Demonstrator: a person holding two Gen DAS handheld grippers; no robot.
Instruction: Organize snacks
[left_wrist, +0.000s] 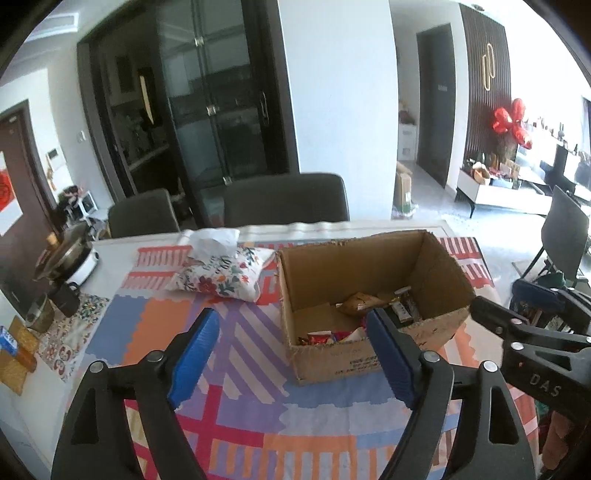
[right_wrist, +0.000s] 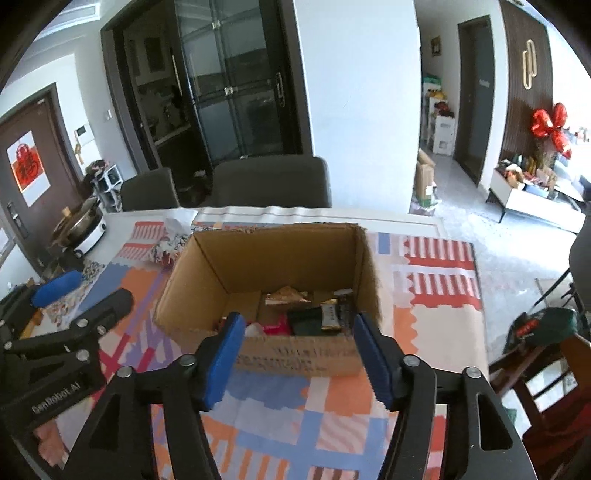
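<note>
Two grippers hover above the patterned tablecloth (left_wrist: 155, 317), both with jaws spread wide and nothing between them. Left gripper (left_wrist: 291, 354) sits left of the cardboard box (left_wrist: 369, 266); right gripper (right_wrist: 299, 354) faces the box's near wall. Snack packets (right_wrist: 317, 314) lie loose on the box floor. A floral tissue pouch (left_wrist: 221, 277) rests just beside the box.

The right gripper (left_wrist: 532, 343) body, seen from the left wrist view, bears the raised letters "DAS". The left gripper (right_wrist: 66, 354) body, seen from the right wrist view, bears "GenRobot.AI". The box (right_wrist: 295, 360) front carries dark print, too blurred to read. A red character marks the door poster (right_wrist: 25, 170); illegible.
</note>
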